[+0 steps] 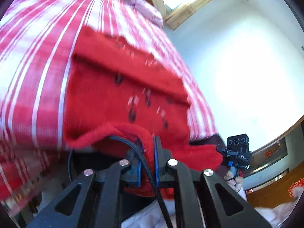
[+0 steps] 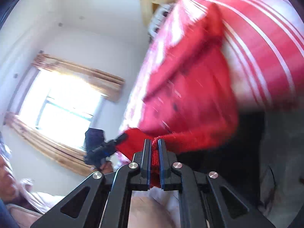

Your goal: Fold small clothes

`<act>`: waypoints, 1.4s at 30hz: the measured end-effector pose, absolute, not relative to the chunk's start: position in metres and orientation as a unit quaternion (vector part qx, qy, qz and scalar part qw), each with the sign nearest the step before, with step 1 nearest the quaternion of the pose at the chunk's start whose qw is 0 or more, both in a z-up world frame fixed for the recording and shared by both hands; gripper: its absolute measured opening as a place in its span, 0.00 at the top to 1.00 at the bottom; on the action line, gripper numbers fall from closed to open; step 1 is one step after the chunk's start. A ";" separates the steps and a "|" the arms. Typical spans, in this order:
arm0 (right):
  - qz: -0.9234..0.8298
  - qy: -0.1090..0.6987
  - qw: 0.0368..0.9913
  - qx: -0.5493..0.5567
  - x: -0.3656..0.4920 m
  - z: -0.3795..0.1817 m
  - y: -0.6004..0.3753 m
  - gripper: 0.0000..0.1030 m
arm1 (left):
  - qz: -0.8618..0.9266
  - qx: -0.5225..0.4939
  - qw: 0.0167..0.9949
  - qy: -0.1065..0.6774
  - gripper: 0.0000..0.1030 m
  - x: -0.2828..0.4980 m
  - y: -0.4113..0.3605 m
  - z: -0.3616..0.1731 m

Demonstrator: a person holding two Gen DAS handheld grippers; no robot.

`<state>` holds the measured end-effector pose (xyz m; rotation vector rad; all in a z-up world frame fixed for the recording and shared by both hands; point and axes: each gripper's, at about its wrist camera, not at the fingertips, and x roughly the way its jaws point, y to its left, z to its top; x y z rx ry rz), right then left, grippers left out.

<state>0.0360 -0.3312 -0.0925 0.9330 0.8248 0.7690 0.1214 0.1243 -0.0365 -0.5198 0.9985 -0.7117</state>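
A small red knitted garment [image 1: 121, 95] with dark spots lies partly on a red-and-white striped cloth [image 1: 38, 60]. My left gripper [image 1: 147, 142] is shut on the garment's near edge, with red knit pinched between the blue pads. My right gripper [image 2: 154, 144] is shut on the same garment [image 2: 190, 98] at another point of its edge. Each gripper shows in the other's view: the right one [image 1: 237, 152] at the garment's right corner, the left one [image 2: 102, 148] at its left corner. Both views are blurred.
The striped cloth [image 2: 266, 38] covers the surface under the garment. White walls and a bright window with wooden trim [image 2: 62, 102] lie behind. A pale pink bundle [image 1: 146, 9] sits at the far end. Wooden furniture [image 1: 275, 182] is at the lower right.
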 end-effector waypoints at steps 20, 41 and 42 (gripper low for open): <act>0.224 0.352 0.830 0.371 0.172 -0.094 -0.340 0.95 | -0.168 -0.077 0.887 0.424 0.83 0.207 0.140 -0.022; 0.214 0.298 0.889 0.275 0.070 -0.058 -0.333 0.94 | -0.160 0.764 0.537 0.319 0.47 -0.013 0.156 -0.143; 0.213 0.297 0.890 0.272 0.065 -0.056 -0.334 0.94 | -0.128 0.792 0.507 0.314 0.47 -0.009 0.169 -0.151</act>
